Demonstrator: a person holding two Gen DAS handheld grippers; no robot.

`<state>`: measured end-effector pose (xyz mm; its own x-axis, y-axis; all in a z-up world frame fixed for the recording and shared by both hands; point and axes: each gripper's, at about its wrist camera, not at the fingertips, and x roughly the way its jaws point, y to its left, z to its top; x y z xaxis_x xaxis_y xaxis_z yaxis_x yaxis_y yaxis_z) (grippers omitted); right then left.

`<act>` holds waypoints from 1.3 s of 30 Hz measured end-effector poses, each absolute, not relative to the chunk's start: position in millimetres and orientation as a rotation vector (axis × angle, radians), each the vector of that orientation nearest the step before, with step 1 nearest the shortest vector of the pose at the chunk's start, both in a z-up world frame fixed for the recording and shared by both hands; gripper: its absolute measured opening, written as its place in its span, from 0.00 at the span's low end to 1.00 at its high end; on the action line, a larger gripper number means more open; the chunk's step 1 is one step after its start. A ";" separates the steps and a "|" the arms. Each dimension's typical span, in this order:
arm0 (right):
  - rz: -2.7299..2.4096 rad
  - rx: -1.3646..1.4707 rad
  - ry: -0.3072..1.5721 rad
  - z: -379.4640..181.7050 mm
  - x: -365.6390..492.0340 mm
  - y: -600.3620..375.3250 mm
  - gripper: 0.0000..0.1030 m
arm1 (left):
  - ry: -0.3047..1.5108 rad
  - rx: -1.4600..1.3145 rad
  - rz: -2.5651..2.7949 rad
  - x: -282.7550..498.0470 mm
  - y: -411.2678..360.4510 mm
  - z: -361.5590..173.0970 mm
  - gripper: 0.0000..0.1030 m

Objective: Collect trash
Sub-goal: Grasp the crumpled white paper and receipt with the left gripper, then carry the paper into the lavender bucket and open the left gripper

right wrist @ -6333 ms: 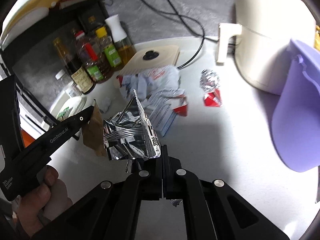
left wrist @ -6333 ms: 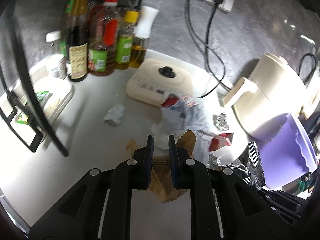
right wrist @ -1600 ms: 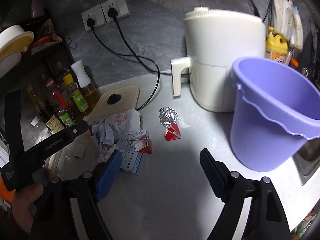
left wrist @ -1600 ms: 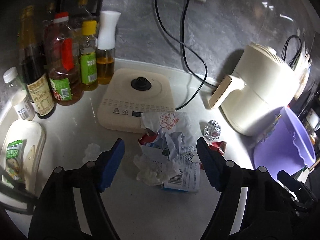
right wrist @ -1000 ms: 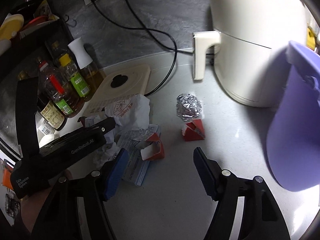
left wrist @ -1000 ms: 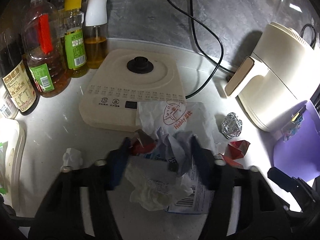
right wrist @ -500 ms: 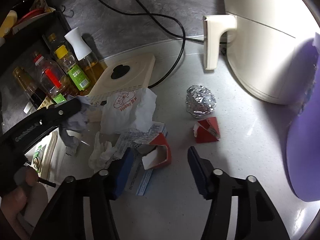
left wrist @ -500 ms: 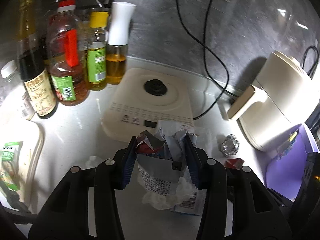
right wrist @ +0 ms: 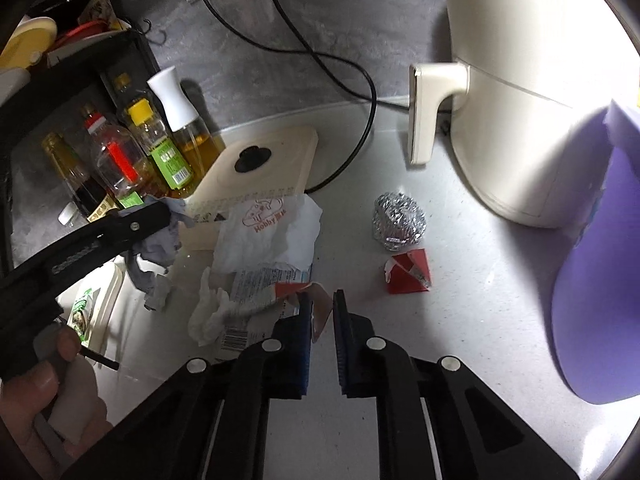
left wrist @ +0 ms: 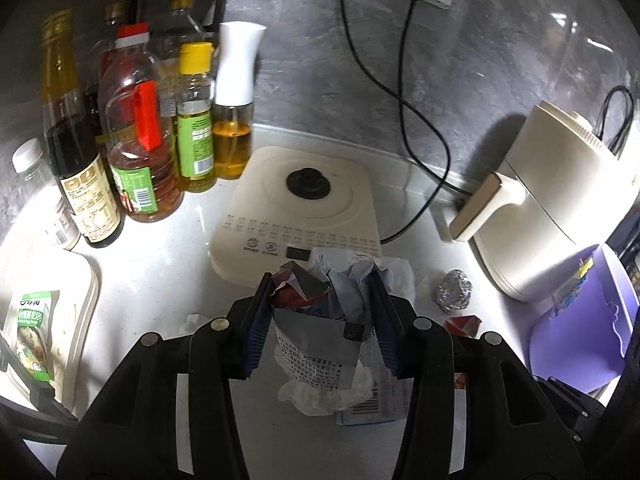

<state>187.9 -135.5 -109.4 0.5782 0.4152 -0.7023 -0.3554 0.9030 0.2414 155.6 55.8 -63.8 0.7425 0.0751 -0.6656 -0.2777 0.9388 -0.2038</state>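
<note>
My left gripper (left wrist: 320, 292) is shut on a crumpled bundle of grey paper and red wrapper (left wrist: 316, 340), held just above the counter. Under it lie a white tissue (left wrist: 316, 394) and a flat printed packet (left wrist: 372, 404). In the right wrist view my right gripper (right wrist: 322, 300) is low over the counter. Its jaws are closing, with the flap of a red-and-white carton piece (right wrist: 288, 290) pinched between the blue pads. A foil ball (right wrist: 398, 220) and a red folded scrap (right wrist: 408, 272) lie to its right. A white printed wrapper (right wrist: 268, 232) lies beyond the carton.
A purple bucket (right wrist: 592, 264) stands at the right beside a cream air fryer (right wrist: 520, 92). A cream induction cooker (left wrist: 304, 200) sits behind the trash, with its cord running to the wall. Several oil and sauce bottles (left wrist: 140, 140) stand at back left, and a tray (left wrist: 60, 320) at left.
The right jaws have narrowed from wide apart onto the red-and-white carton piece. The left gripper has risen a little with the crumpled bundle in it.
</note>
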 end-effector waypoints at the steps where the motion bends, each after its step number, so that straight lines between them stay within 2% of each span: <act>1: 0.450 0.080 0.835 -107.7 185.3 -137.1 0.08 | 0.710 -0.298 0.191 154.9 54.1 -63.3 0.45; 16: 0.401 0.122 0.719 -66.7 155.7 -168.4 0.06 | 0.663 -0.276 0.116 143.1 27.2 -37.9 0.46; 29: 0.293 0.179 0.566 -8.9 133.1 -228.8 0.06 | 0.579 -0.228 -0.038 146.9 -34.7 3.6 0.46; 39: 0.170 0.235 0.498 11.1 123.1 -286.8 0.06 | 0.559 -0.186 -0.155 152.4 -87.4 17.3 0.46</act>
